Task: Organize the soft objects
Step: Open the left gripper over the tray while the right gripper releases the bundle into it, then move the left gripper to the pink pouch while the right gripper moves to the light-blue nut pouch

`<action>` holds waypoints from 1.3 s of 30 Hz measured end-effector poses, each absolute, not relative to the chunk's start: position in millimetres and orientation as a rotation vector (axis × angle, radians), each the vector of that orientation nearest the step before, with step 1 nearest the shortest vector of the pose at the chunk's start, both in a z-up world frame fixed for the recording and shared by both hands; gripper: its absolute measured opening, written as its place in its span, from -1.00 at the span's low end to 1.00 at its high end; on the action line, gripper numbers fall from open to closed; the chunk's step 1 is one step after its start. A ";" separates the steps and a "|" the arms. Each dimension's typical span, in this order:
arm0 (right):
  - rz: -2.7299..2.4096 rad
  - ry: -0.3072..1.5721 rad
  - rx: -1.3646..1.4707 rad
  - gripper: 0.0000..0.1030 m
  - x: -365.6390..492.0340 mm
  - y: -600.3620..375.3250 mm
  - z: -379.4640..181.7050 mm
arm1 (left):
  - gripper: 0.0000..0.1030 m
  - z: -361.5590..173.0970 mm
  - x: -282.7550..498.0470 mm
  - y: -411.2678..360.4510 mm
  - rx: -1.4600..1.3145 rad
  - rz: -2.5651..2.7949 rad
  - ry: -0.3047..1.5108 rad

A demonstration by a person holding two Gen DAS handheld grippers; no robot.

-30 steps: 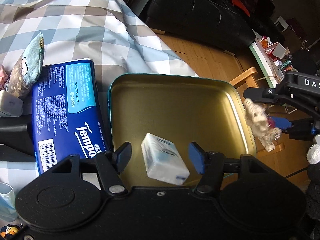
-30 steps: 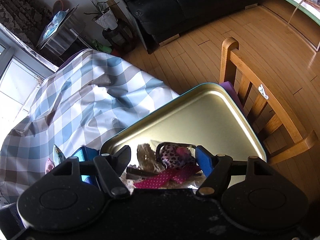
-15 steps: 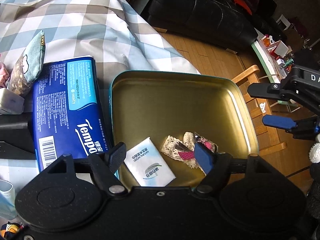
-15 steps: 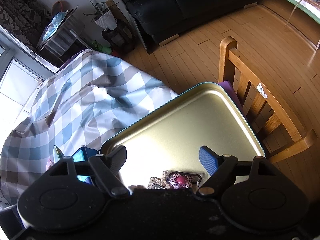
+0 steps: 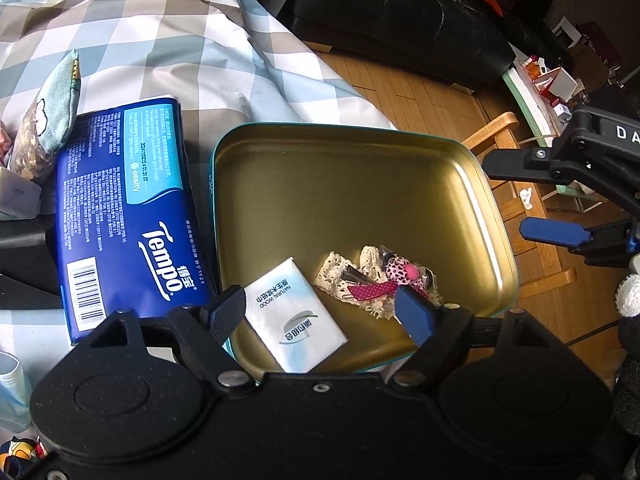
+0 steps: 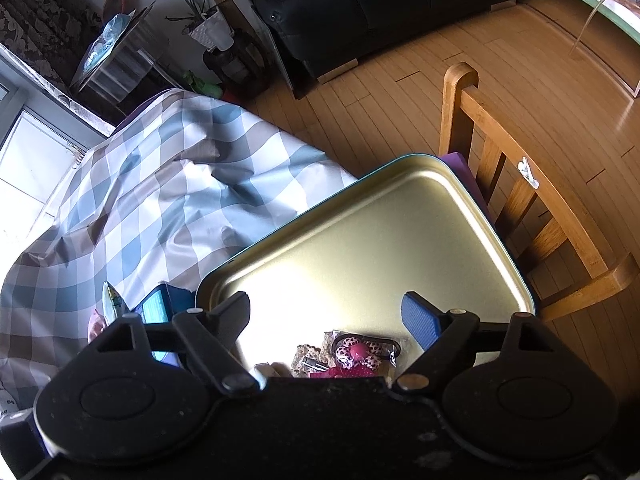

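Left wrist view: both tongs wide, nothing held

Gold tin tray (image 5: 352,184) on checked cloth (image 5: 160,32), beside blue tissue pack (image 5: 120,208). White tissue packet (image 5: 294,314) & lace hair clips (image 5: 376,280) lie in tray's near end, btwn left tongs (image 5: 320,312) tips. Right tongs (image 6: 326,314) wide, above clips.

Checked cloth (image 5: 168,36) covering the surface, bearing gold tin (image 5: 360,200), blue tissue pack (image 5: 120,216), small pouch (image 5: 52,120).

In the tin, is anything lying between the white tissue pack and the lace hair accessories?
No. In the left wrist view, bare gold tin floor separates the tissue pack from the hair accessories.
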State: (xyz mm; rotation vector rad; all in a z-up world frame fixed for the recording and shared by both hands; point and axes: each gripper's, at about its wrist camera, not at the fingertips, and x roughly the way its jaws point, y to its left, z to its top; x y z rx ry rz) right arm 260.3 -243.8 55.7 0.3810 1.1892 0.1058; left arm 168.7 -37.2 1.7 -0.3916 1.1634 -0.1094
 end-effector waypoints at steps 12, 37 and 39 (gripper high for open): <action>0.121 1.182 0.382 0.62 265.7 -223.1 60.6 | 0.53 19.3 163.7 -25.4 -0.377 -0.093 1.124; 0.210 1.194 0.223 0.63 266.5 -128.7 63.9 | 0.64 52.4 146.0 85.2 -0.271 0.066 1.092; 0.219 1.196 0.212 0.63 266.1 -120.2 63.6 | 0.64 58.4 145.9 95.9 -0.264 0.073 1.071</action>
